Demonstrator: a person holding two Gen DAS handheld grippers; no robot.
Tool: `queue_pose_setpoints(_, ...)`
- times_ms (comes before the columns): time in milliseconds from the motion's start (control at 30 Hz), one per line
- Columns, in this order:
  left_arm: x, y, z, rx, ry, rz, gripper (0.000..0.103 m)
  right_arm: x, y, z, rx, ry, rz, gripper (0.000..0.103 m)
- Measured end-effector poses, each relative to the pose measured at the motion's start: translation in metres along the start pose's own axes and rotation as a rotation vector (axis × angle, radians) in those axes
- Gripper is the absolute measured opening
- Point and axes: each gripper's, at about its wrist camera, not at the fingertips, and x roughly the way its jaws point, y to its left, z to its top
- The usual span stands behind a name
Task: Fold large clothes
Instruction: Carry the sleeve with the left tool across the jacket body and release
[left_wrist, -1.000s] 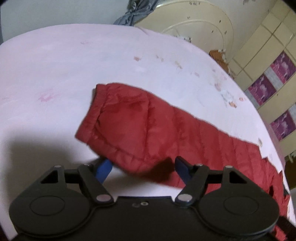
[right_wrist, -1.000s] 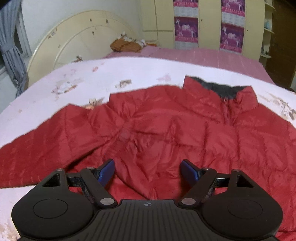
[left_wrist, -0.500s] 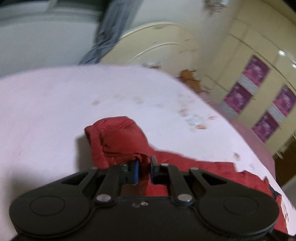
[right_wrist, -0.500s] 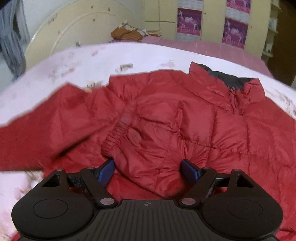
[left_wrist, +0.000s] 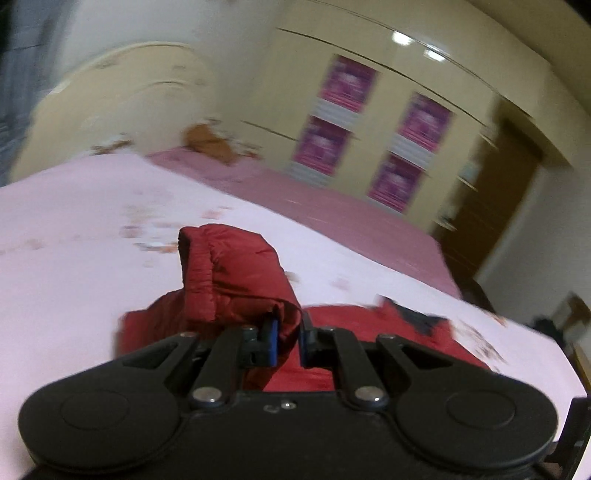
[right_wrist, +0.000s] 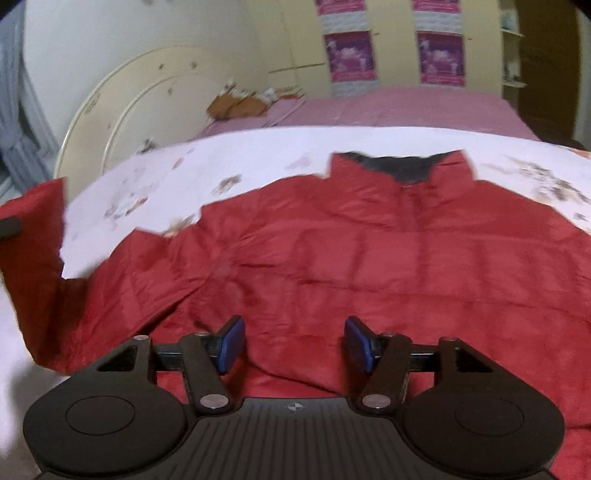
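A red quilted jacket (right_wrist: 369, 258) with a dark collar lining (right_wrist: 402, 166) lies spread on the white bed cover. My left gripper (left_wrist: 287, 341) is shut on the jacket's sleeve (left_wrist: 229, 273) and holds it lifted, the cuff standing up beyond the fingers. The lifted sleeve also shows at the left edge of the right wrist view (right_wrist: 33, 236). My right gripper (right_wrist: 293, 343) is open and empty, low over the jacket's lower body.
The white floral bed cover (right_wrist: 258, 155) lies over a pink sheet (right_wrist: 406, 107). A cream round headboard (right_wrist: 147, 107) stands at the back left, a brown bundle (right_wrist: 236, 103) by it. Wardrobe doors with purple posters (left_wrist: 332, 110) and a brown door (left_wrist: 498, 192) line the far wall.
My left gripper closed on the sleeve, lifted it off the bed and swung it right, toward the jacket body. My right gripper stayed open over the jacket.
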Motion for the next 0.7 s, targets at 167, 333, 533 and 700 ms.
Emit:
queue_pose_setpoints(167,0.042,-0.074,-0.019,0.113,0.091,-0.16,0.01,-0.031,-0.041,-0.006,0.07,-0.032,-0.062,0.059)
queue_pose_setpoints(333,0.082,-0.15,-0.058,0.264,0.219,-0.318,0.01,-0.059,-0.087,-0.017,0.15,-0.051,-0.143,0.059)
queue_pose_setpoints(533,0.106,-0.19,-0.109,0.406,0.34,-0.361,0.015,-0.088,-0.126,-0.023,0.225,-0.081,-0.193,0.061)
queue_pose_setpoints(700,0.097,-0.194,-0.114,0.422,0.322,-0.309,0.068,-0.102,-0.131,-0.021,0.231,-0.132,-0.202,0.094)
